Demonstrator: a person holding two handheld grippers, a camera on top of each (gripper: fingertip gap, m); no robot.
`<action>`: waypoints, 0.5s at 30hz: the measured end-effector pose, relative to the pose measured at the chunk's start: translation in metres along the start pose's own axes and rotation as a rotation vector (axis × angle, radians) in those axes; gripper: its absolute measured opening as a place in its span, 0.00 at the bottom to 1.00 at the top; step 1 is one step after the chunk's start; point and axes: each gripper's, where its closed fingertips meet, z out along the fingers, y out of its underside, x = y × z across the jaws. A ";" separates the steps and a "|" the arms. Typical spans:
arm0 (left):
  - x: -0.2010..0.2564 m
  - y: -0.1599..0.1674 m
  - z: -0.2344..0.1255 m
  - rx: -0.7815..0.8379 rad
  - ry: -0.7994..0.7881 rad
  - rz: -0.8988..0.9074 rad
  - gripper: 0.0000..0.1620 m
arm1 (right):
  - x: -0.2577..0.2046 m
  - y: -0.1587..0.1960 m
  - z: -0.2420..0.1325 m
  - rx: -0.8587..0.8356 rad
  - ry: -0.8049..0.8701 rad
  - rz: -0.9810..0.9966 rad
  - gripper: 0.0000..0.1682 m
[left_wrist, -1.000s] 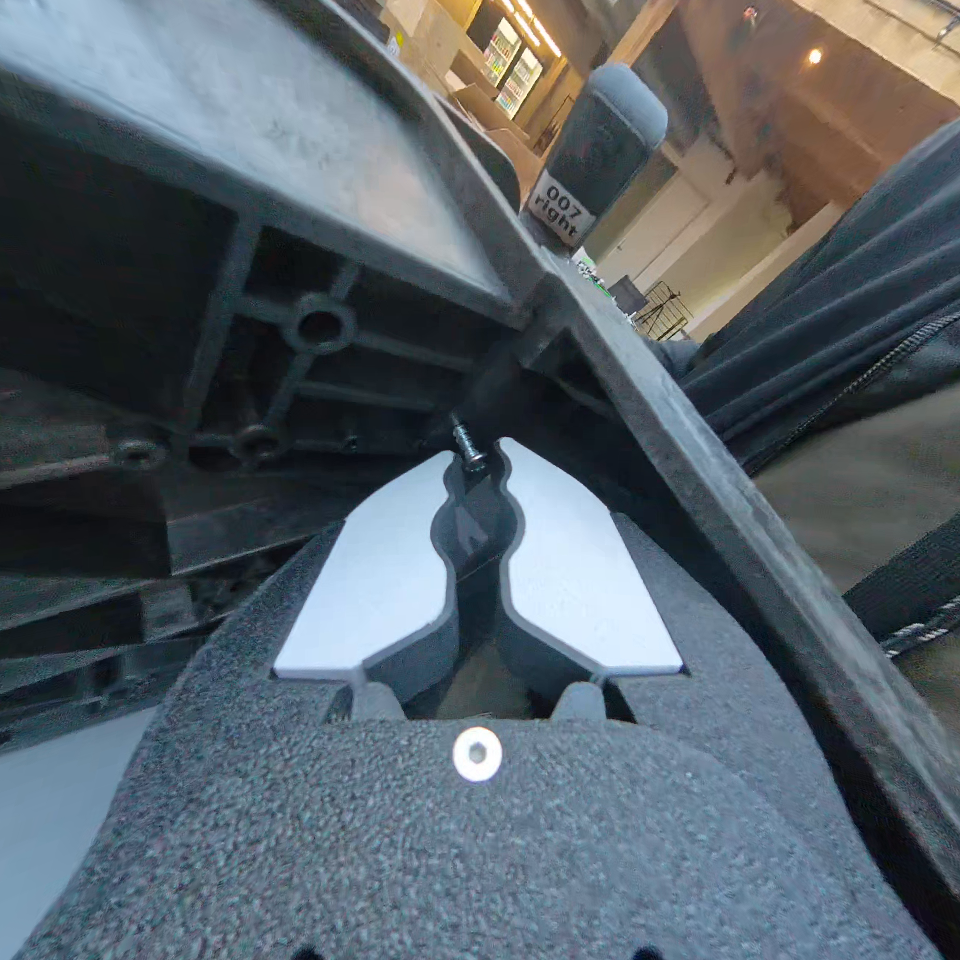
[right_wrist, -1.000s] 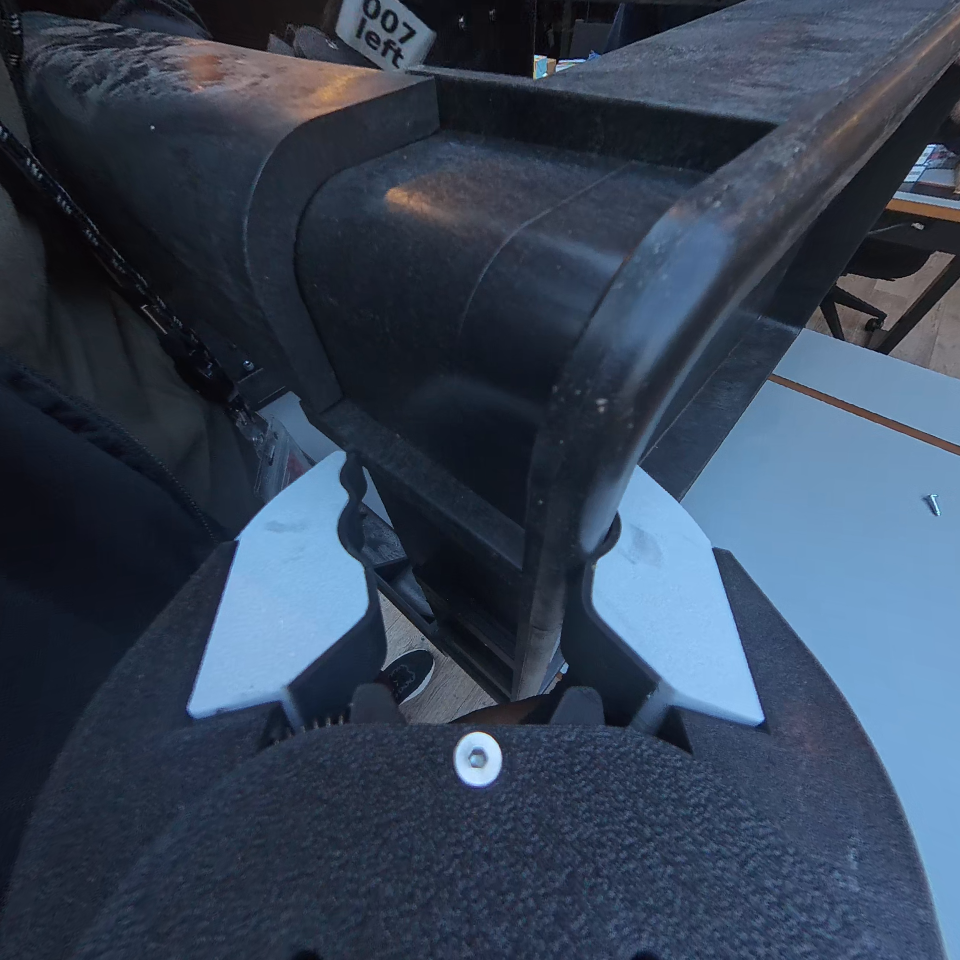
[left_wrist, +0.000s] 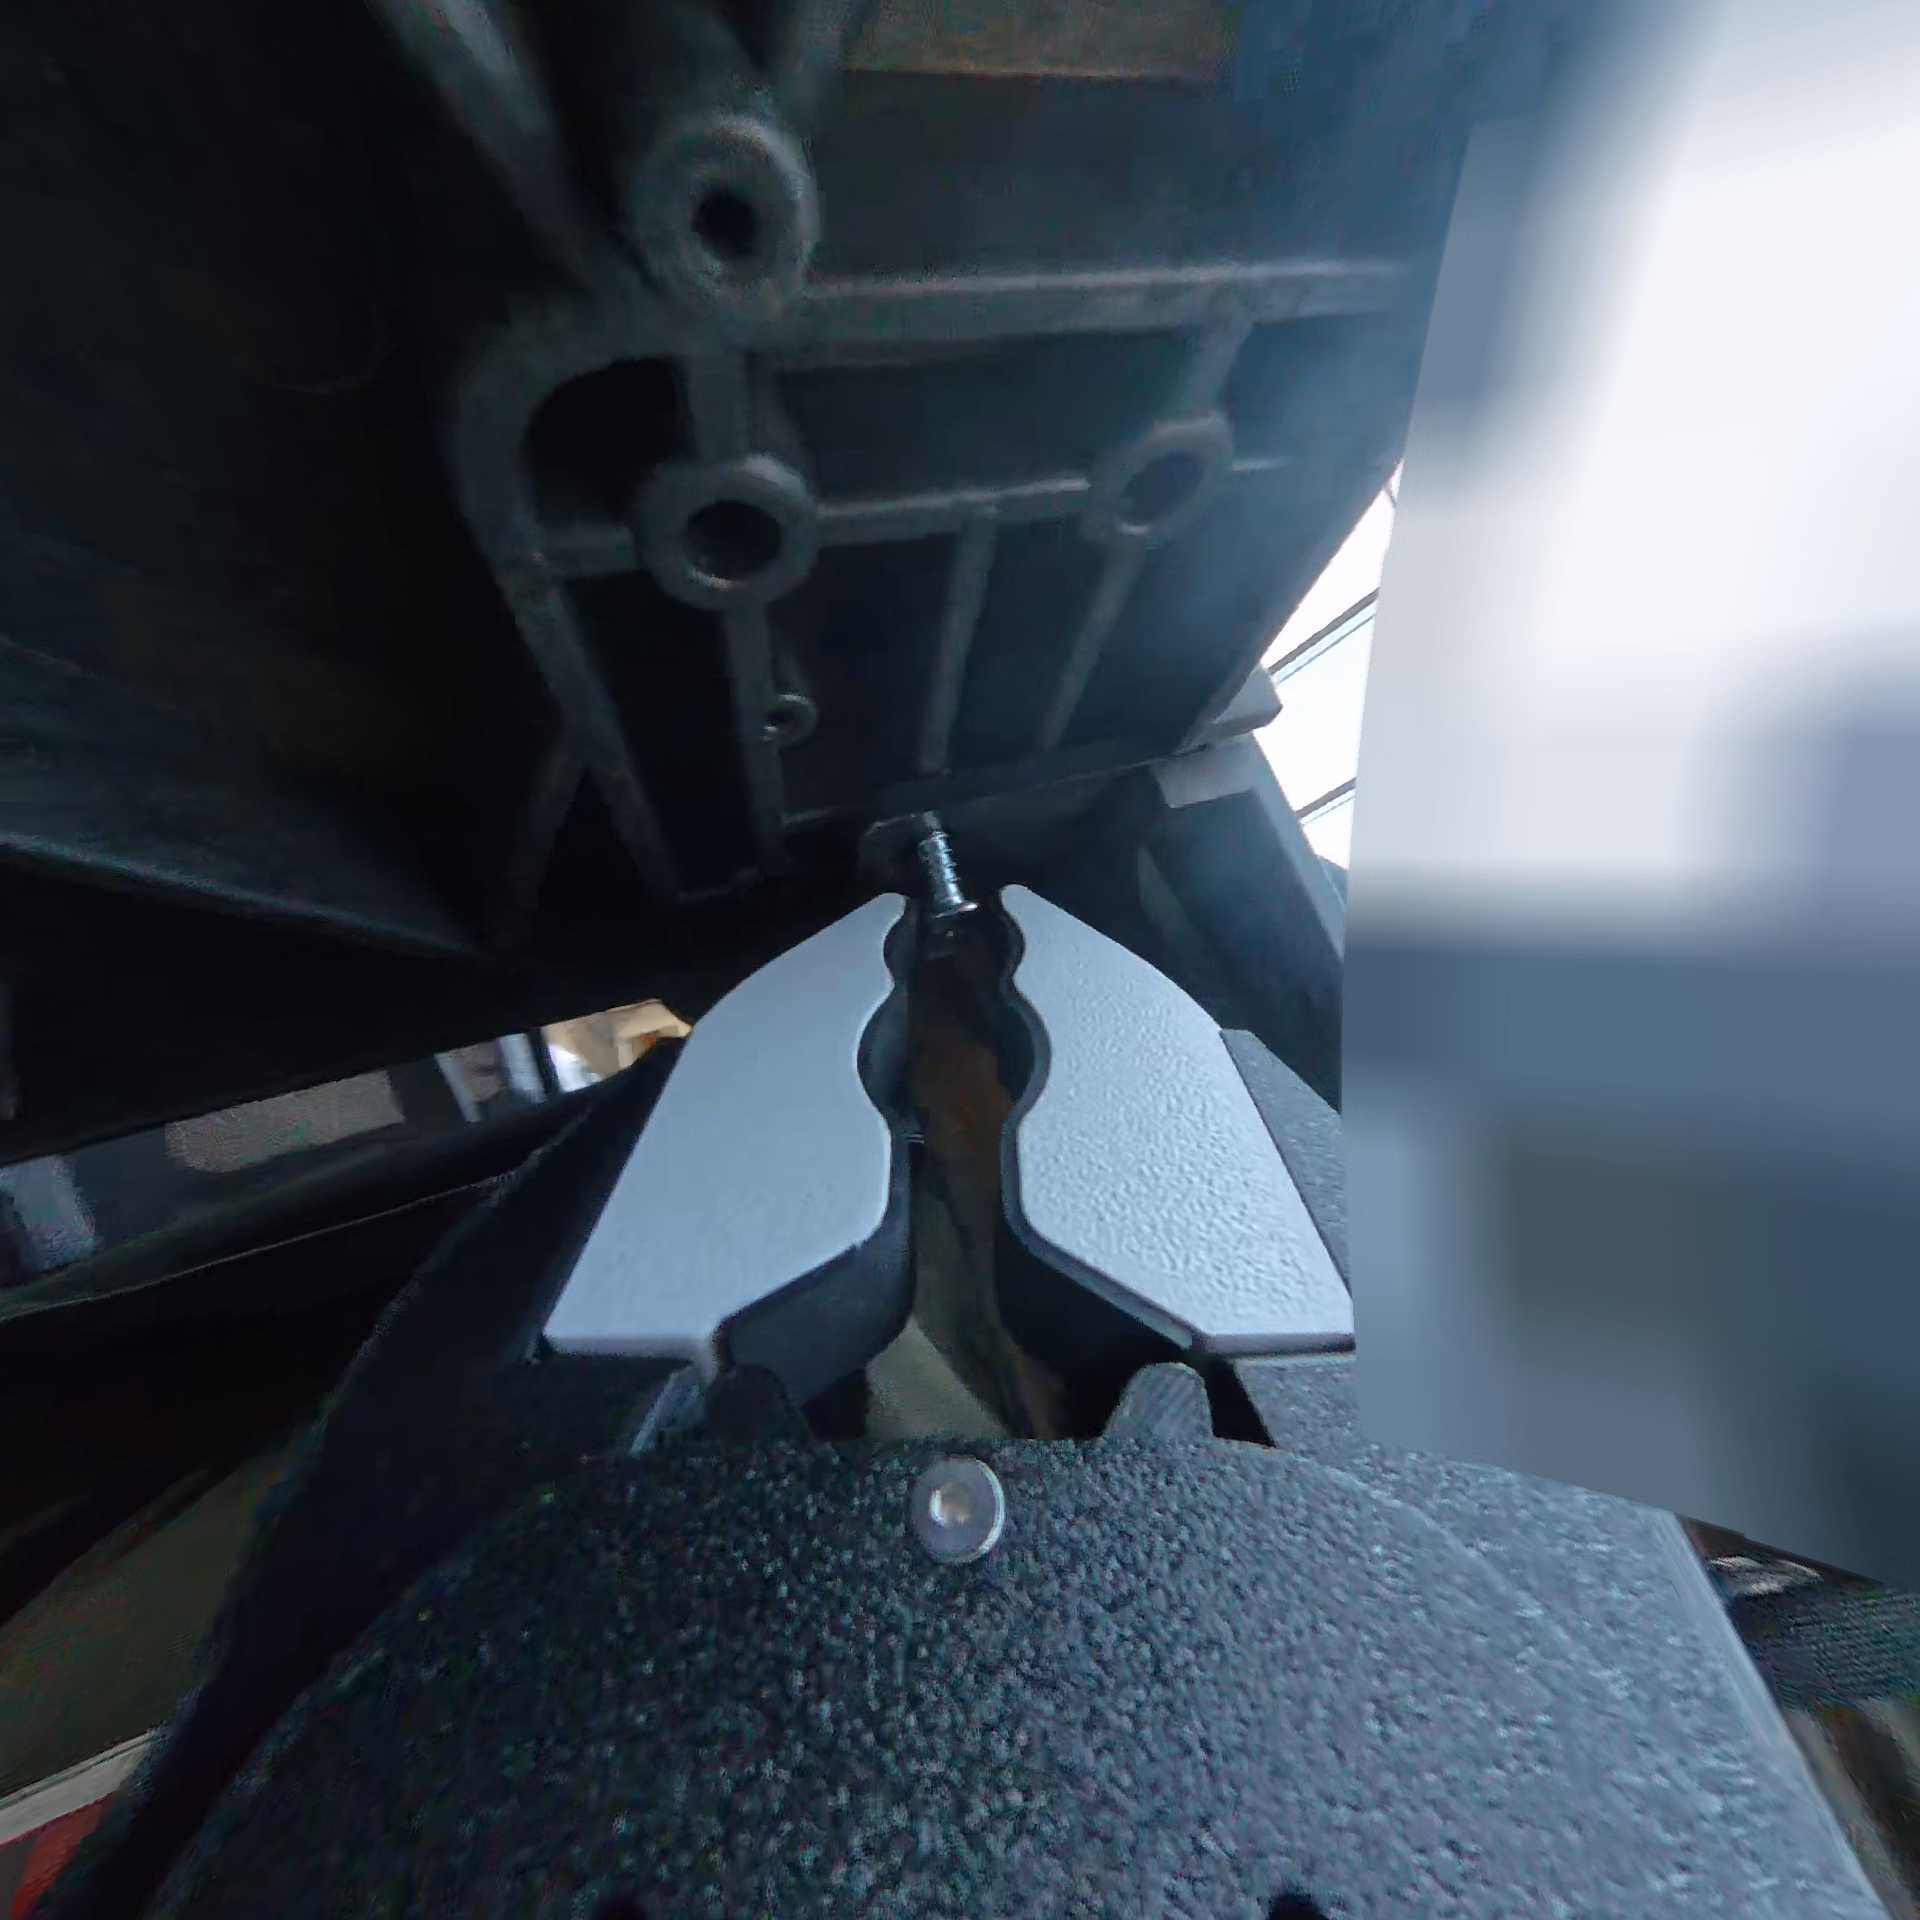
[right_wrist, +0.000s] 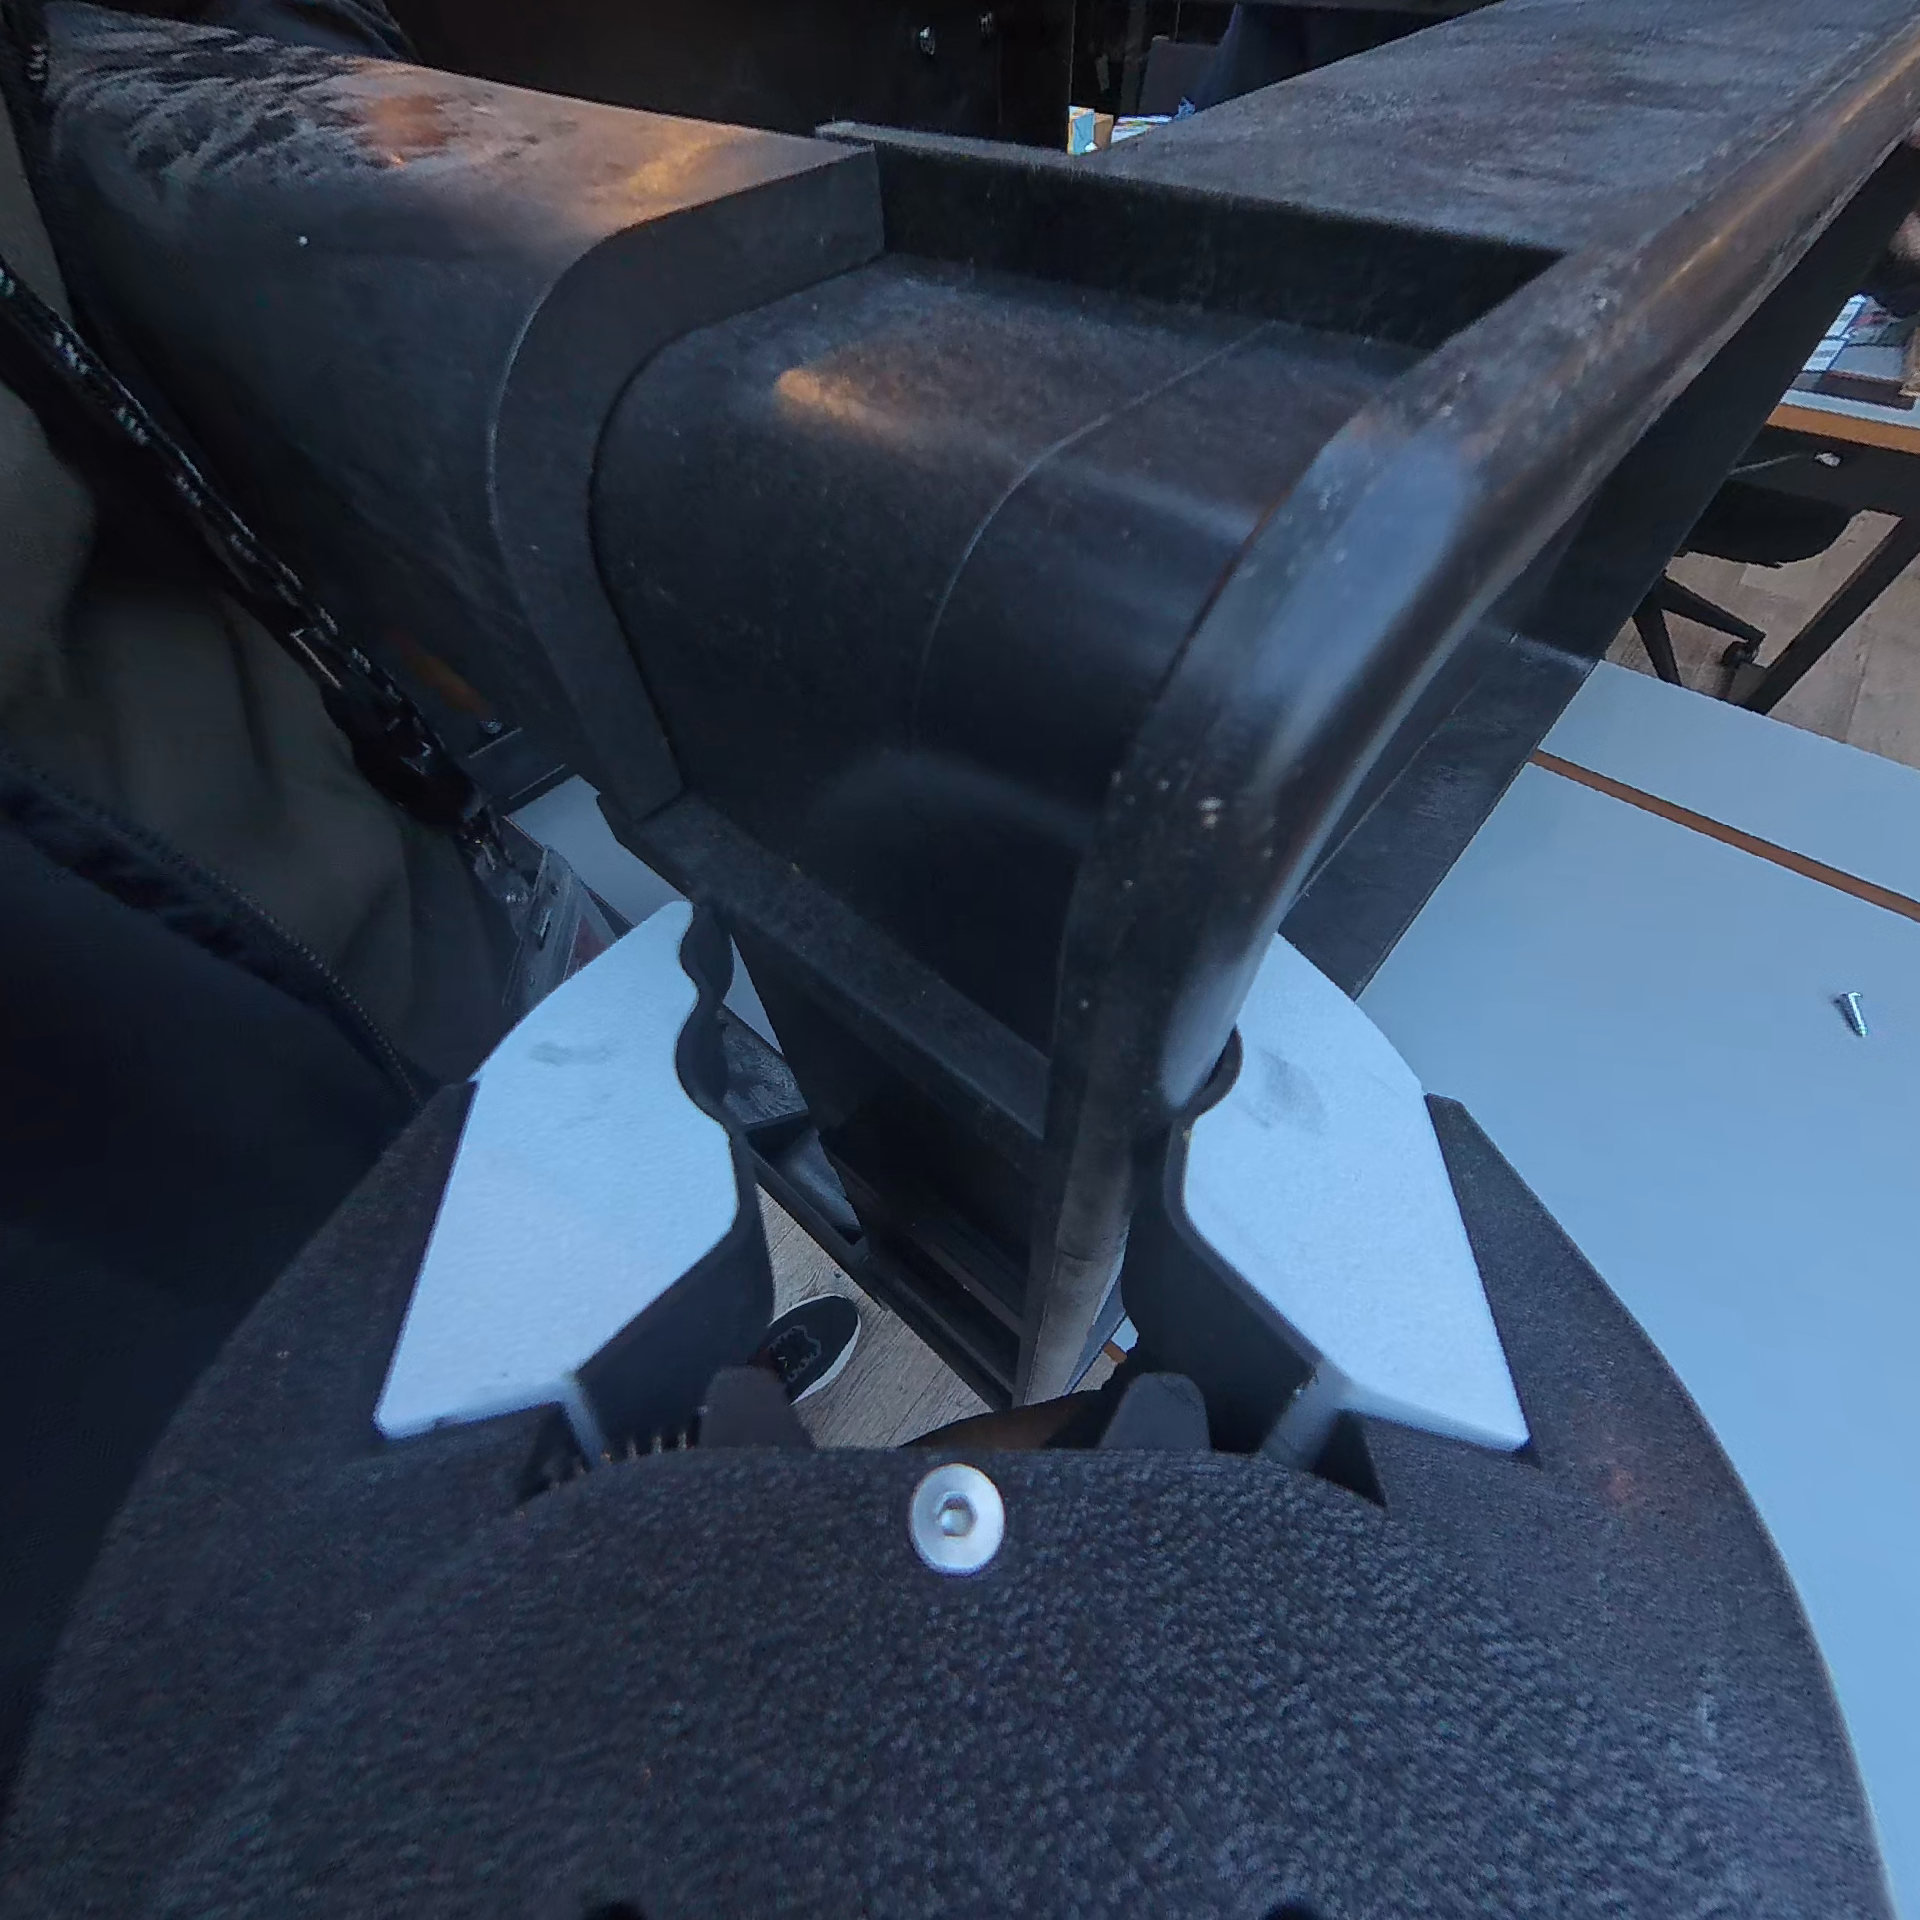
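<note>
My left gripper (left_wrist: 951, 920) is shut on a small black screw (left_wrist: 943, 878) and holds its tip against the ribbed underside of a large black plastic part (left_wrist: 935, 436). That underside has several round screw bosses (left_wrist: 722, 530). My right gripper (right_wrist: 971, 997) is shut on an end of the same black plastic part (right_wrist: 935, 644). Its left finger (right_wrist: 582, 1143) sits by a ledge, and its right finger (right_wrist: 1340, 1174) presses the outer side of the thick rounded rim (right_wrist: 1299, 748).
A light grey table (right_wrist: 1662, 1039) lies to the right with a small loose screw (right_wrist: 1851, 1010) on it. A person's dark jacket with a lanyard (right_wrist: 208, 582) is at the left. A shoe (right_wrist: 805, 1340) shows on the wood floor below. Black chairs stand far right.
My left gripper has swung with the screw, so the ribbed underside now fills its view and the other gripper has dropped out. The right gripper keeps its hold, almost unmoved.
</note>
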 end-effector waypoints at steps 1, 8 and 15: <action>-0.001 0.000 0.000 -0.012 -0.034 0.048 0.07 | 0.000 0.000 0.000 0.000 0.001 0.000 0.52; -0.009 0.003 -0.003 -0.156 -0.261 0.358 0.06 | 0.000 0.000 0.000 0.001 0.003 0.002 0.52; -0.014 0.003 -0.005 -0.278 -0.401 0.597 0.06 | 0.000 0.000 0.000 -0.003 0.006 0.004 0.52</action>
